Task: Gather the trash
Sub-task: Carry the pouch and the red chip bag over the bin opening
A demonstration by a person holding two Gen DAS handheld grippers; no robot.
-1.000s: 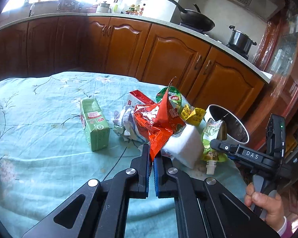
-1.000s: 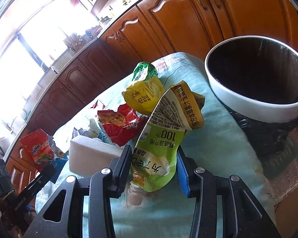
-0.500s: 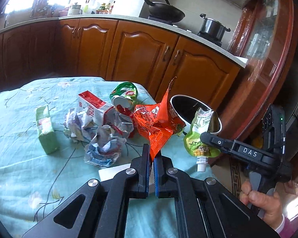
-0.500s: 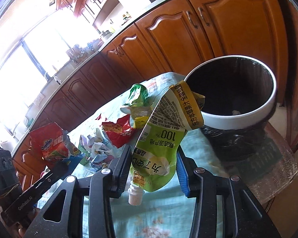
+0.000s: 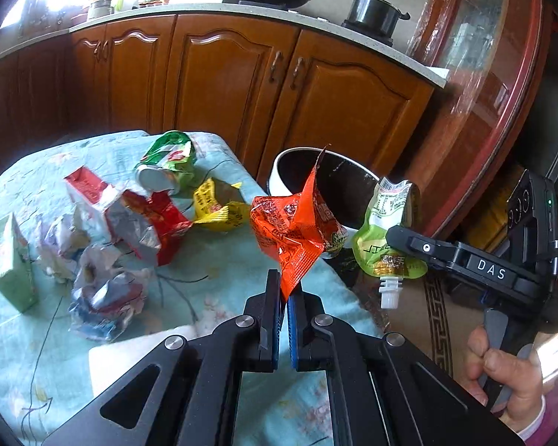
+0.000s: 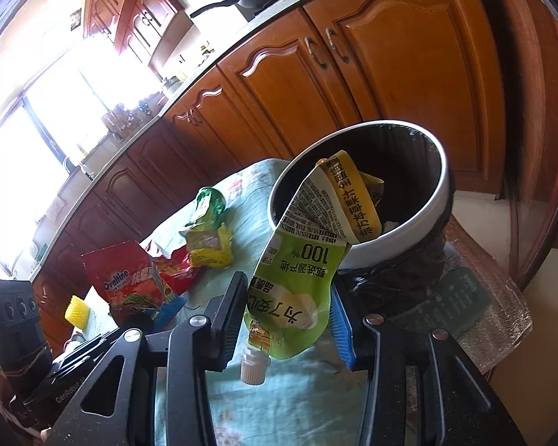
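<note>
The left tool [image 5: 286, 299] is pinched narrow on the bottom corner of an orange-red snack wrapper [image 5: 297, 230], which stands up from the blue pads and leans toward the white-rimmed bin [image 5: 282, 182] at about one o'clock in the left wrist view; the right tool [image 6: 288, 316] clamps a green juice pouch [image 6: 297, 282] by its sides, cap downward, with the pouch's top at about one o'clock and lapping over the near rim of the bin [image 6: 441, 193]. The likeliest failure, as I judge it, is a release too soon: the pouch body appears to hang over the bench [image 6: 249, 405] edge and not over the bin's mouth, so if let go here it could catch on the rim or drop between bench and bin. The wrapper is held by a thin corner only (crinkled foil tends to slip), so a quick swing may pull it free before it is over the opening. Both tools head for one opening, and the right tool sits near the wrapper's path at three o'clock in the left wrist view, so they could knock together. More trash lies on the bench: a crushed green can [image 5: 167, 165], a yellow packet [image 5: 215, 210], a red carton [image 5: 93, 197] and crumpled paper [image 5: 104, 297].
</note>
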